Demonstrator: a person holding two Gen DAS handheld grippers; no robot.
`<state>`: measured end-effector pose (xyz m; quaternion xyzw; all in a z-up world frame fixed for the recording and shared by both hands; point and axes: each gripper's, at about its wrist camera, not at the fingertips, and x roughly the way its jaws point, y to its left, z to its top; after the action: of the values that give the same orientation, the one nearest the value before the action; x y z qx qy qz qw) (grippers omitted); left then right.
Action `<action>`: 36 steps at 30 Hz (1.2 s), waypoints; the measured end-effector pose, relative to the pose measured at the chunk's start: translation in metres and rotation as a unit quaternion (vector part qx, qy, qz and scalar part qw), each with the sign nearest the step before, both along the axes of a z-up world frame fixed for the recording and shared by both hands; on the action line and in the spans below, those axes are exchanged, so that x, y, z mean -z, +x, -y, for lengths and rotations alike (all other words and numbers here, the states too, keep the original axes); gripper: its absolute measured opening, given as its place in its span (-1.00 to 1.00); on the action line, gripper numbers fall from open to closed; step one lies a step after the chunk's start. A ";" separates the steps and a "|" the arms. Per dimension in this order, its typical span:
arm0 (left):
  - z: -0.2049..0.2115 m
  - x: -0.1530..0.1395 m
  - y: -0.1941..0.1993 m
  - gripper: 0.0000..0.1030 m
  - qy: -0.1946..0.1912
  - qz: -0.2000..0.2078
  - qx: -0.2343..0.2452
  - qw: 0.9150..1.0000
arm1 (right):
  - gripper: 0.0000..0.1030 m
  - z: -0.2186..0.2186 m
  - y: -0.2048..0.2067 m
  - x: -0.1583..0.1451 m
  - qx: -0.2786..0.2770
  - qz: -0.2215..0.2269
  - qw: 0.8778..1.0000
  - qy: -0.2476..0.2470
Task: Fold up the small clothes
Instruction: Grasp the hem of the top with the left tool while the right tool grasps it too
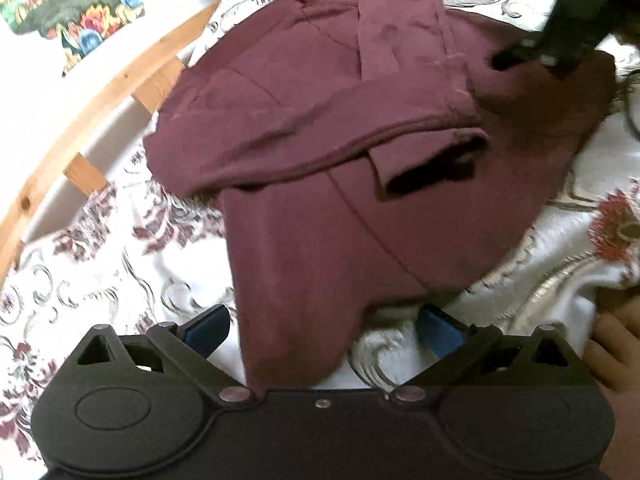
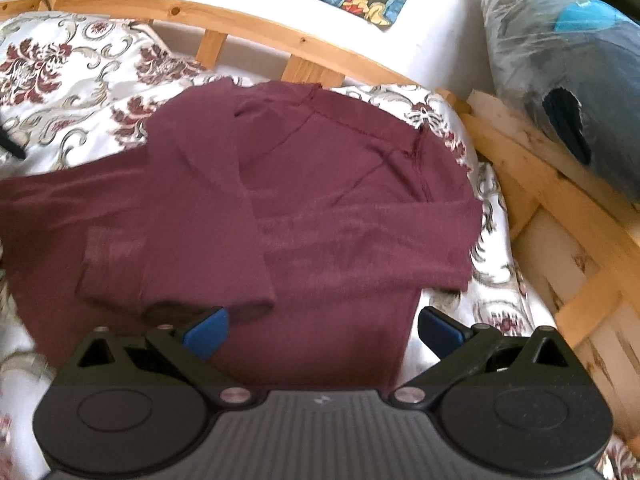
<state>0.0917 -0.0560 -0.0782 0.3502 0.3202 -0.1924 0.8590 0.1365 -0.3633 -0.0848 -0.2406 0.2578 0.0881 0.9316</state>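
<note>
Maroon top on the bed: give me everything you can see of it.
The maroon top is a long-sleeved, soft knit garment with visible seams. It lies mostly flat on the floral bedspread, partly folded: both sleeves are laid across the body, one cuff lying open on top. The hem end lies nearest both cameras. Both the left hand-held gripper and the right hand-held gripper stand open over that end; neither clamps the fabric.

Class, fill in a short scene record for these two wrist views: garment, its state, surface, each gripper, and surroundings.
garment: maroon long-sleeved top
state: partly folded; both sleeves lie across the body
surface: white floral bedspread
left gripper: open, jaws wide, the top's lower edge between them, not pinched
right gripper: open, jaws wide over the top's lower edge, near a sleeve cuff
surroundings: wooden bed frame; plastic-wrapped bundle beyond the frame
</note>
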 end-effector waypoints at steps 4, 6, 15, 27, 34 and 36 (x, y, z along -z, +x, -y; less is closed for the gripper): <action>0.000 0.000 0.009 0.98 0.001 0.023 -0.020 1.000 | 1.00 0.006 -0.027 0.002 -0.006 -0.010 1.000 -0.011; -0.001 0.000 0.009 0.98 0.000 0.025 -0.022 0.999 | 1.00 0.004 -0.039 0.004 -0.024 -0.022 0.999 -0.023; 0.004 0.011 -0.028 0.72 0.051 0.111 0.019 0.992 | 1.00 -0.022 -0.061 0.025 -0.078 -0.054 0.985 -0.142; -0.009 -0.004 0.002 -0.57 -0.012 0.070 -0.032 0.997 | 1.00 -0.019 -0.062 0.032 -0.050 -0.072 0.976 -0.198; -0.011 -0.009 0.011 -0.73 -0.039 0.064 -0.051 0.996 | 0.99 -0.022 -0.061 0.038 -0.038 -0.038 0.971 -0.232; -0.008 -0.010 0.011 -0.74 -0.039 0.071 -0.054 0.995 | 0.95 -0.023 -0.060 0.038 -0.039 -0.035 0.973 -0.227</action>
<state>0.1025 -0.0480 -0.0679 0.3112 0.2692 -0.1328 0.9017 0.0767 -0.3406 -0.1224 -0.4523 0.2938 0.0716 0.8390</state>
